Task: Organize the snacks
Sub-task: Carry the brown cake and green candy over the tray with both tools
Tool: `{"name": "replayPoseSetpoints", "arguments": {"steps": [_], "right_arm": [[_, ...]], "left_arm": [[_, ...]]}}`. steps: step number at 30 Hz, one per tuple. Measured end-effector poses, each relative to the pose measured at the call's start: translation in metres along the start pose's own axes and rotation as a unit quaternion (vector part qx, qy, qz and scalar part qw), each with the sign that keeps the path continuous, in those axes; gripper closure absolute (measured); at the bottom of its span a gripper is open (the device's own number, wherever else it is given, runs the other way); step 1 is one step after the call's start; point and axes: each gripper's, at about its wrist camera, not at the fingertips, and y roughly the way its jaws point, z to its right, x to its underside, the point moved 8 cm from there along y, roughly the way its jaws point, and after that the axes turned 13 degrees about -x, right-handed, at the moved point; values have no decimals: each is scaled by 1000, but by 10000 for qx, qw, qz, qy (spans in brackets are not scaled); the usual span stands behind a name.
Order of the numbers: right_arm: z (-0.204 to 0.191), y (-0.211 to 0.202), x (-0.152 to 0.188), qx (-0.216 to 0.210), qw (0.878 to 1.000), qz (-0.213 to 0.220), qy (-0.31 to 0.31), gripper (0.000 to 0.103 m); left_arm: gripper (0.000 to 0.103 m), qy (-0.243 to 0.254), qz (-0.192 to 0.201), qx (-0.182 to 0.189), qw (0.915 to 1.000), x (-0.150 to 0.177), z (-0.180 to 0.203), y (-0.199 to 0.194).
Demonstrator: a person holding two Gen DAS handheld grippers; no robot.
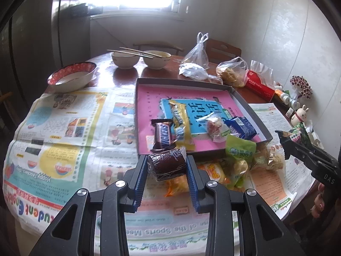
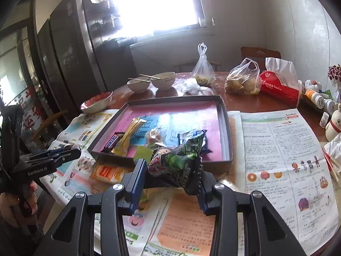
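My left gripper (image 1: 167, 162) is shut on a brown chocolate roll (image 1: 167, 165) in clear wrap, held just in front of the near wall of the shallow tray (image 1: 245, 102). My right gripper (image 2: 170, 166) is shut on a green snack bag (image 2: 181, 162), lifted before the tray (image 2: 226, 123). The same bag (image 1: 298, 136) shows at the right of the left wrist view. Inside the tray lie a Snickers bar (image 1: 163, 135), a yellow wafer pack (image 1: 180, 119), a clear-wrapped sweet (image 1: 215, 128) and a blue biscuit pack (image 1: 242, 127). More packets (image 1: 238, 162) lie heaped on the newspaper near the tray.
Newspaper (image 1: 64, 123) covers the round table. A red-patterned bowl (image 1: 72, 76), two white bowls (image 1: 125, 58) with chopsticks, plastic bags (image 1: 232, 72), a red tissue pack (image 2: 279, 85) and small bottles and figurines (image 1: 298, 113) stand behind and to the right. A chair (image 1: 223, 50) is at the back.
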Motion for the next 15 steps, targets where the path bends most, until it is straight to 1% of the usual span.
{"name": "replayPoseSetpoints", "arguments": {"steps": [9,15], "right_arm": [[16,8,-19,48,9999,89,45,60],[30,19,-28,108,9998,60,132,60]], "left_arm": [[67,140,-30,81,9999,-18,24,18],[67,243,-70,169,9995,-30,40,35]]}}
